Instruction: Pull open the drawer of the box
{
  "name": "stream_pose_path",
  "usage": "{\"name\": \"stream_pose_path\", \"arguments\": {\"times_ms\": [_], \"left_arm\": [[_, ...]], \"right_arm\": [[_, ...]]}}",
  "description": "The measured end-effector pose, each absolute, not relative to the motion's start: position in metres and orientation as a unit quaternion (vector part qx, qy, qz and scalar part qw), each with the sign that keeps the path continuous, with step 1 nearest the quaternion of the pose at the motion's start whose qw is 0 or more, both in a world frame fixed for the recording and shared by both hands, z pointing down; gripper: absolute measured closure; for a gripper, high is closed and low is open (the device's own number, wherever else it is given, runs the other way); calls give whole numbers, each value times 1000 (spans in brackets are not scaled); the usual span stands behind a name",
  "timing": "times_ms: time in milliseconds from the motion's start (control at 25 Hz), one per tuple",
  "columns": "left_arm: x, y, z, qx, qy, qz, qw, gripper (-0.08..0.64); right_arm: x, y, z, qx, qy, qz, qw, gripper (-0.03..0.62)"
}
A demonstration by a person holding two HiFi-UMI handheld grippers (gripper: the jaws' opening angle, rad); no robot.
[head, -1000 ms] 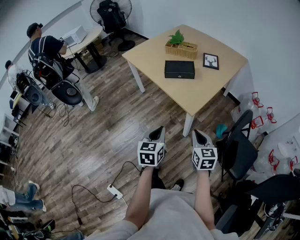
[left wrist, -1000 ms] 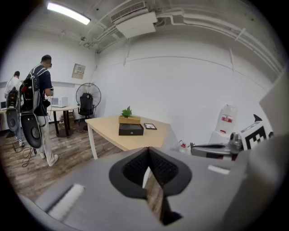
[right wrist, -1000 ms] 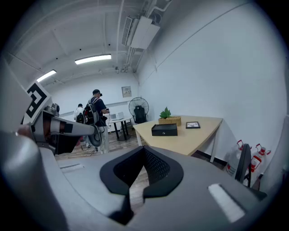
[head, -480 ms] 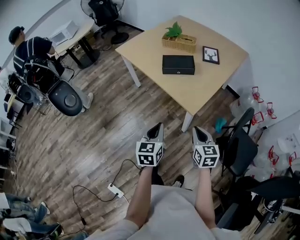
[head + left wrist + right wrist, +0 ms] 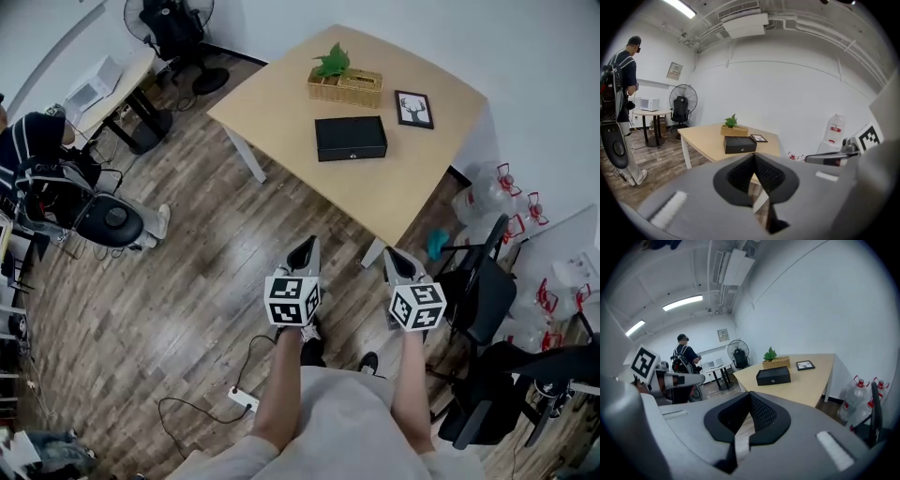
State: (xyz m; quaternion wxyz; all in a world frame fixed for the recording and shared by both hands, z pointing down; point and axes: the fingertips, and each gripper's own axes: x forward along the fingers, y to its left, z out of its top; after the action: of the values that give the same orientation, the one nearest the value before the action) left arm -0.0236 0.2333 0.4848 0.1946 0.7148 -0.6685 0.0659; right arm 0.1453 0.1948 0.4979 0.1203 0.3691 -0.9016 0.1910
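Note:
A black box (image 5: pixel 351 138) with a small front knob lies shut on the light wooden table (image 5: pixel 281 103). It also shows far ahead in the left gripper view (image 5: pixel 740 144) and the right gripper view (image 5: pixel 773 375). My left gripper (image 5: pixel 305 247) and right gripper (image 5: pixel 399 259) are held side by side over the wooden floor, short of the table's near corner and well away from the box. Both are shut with nothing between them; their jaws meet at the tips (image 5: pixel 753 155) (image 5: pixel 750 394).
A wicker basket with a green plant (image 5: pixel 345 86) and a small picture frame (image 5: pixel 413 109) stand behind the box. A black chair (image 5: pixel 478 291) and water bottles (image 5: pixel 487 202) are at the right. A power strip (image 5: pixel 242 399) lies on the floor. A seated person (image 5: pixel 37 150) is far left.
The view has drifted toward the table, so the box and table sit lower and further left in the head view. Both grippers stay shut and side by side.

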Motion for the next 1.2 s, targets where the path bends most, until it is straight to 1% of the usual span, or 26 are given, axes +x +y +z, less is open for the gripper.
{"name": "stream_pose_path", "arguments": {"times_ms": [160, 400, 560, 720, 920, 1200], "left_arm": [[-46, 211, 487, 733, -648, 71, 194, 506], [-95, 192, 490, 748, -631, 73, 193, 506], [-127, 186, 495, 746, -632, 70, 198, 506], [-139, 175, 501, 749, -627, 68, 202, 506], [-150, 155, 506, 752, -624, 77, 197, 508], [-174, 97, 514, 758, -616, 103, 186, 506]], "right_arm": [[118, 180, 490, 365, -900, 214, 102, 594], [86, 158, 486, 399, -893, 187, 89, 594], [64, 153, 482, 415, -894, 138, 96, 594], [48, 142, 484, 418, -894, 131, 98, 595], [38, 113, 485, 428, -887, 160, 68, 594], [6, 50, 505, 424, -885, 168, 88, 594]]}}
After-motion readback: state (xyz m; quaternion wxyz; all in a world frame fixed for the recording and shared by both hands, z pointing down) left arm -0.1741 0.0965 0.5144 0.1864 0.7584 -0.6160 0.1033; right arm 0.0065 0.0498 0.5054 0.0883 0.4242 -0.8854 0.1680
